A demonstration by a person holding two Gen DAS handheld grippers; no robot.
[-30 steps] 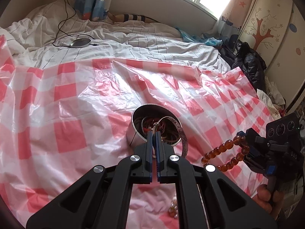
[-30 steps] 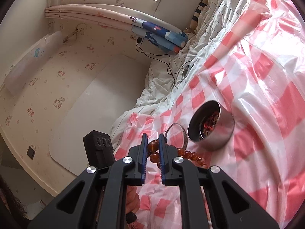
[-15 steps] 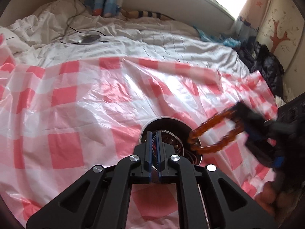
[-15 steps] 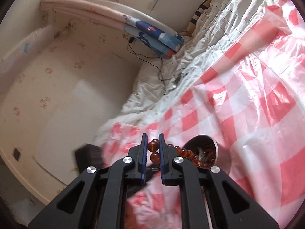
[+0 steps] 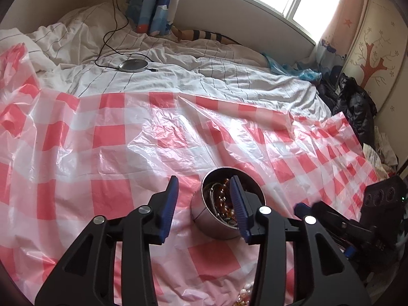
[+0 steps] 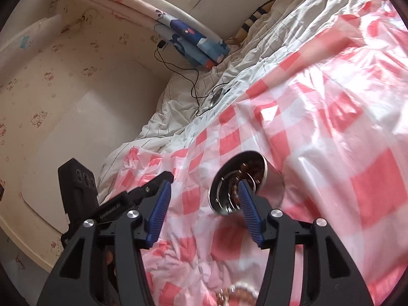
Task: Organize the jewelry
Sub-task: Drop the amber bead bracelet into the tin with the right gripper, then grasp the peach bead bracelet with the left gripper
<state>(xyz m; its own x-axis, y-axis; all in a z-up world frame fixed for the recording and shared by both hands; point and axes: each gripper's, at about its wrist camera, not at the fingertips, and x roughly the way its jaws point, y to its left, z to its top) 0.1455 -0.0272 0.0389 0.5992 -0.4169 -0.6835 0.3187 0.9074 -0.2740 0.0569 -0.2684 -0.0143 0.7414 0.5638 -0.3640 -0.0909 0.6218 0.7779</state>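
Note:
A round metal tin (image 5: 204, 216) stands on the red and white checked plastic sheet (image 5: 114, 140). An amber bead bracelet (image 5: 221, 200) and silver bangles lie inside it. My left gripper (image 5: 204, 179) hovers just before the tin, its jaws opening and nothing between the pads. In the right wrist view the same tin (image 6: 271, 186) shows beads (image 6: 251, 167) at its mouth. My right gripper (image 6: 204, 185) is also opening and holds nothing. The tin sits behind its right finger. A pearl bracelet (image 6: 238, 292) lies on the sheet close under the grippers.
The right gripper (image 5: 312, 207) shows low at the right of the left wrist view. A round grey charger disc (image 5: 134, 65) with a black cable lies on the white striped duvet (image 5: 229, 81) beyond the sheet. A black jacket (image 5: 354, 109) is piled at the bed's right edge.
Both grippers went from shut to open. The silver bangle left the left gripper and the amber bead bracelet left the right one; both now lie in the tin.

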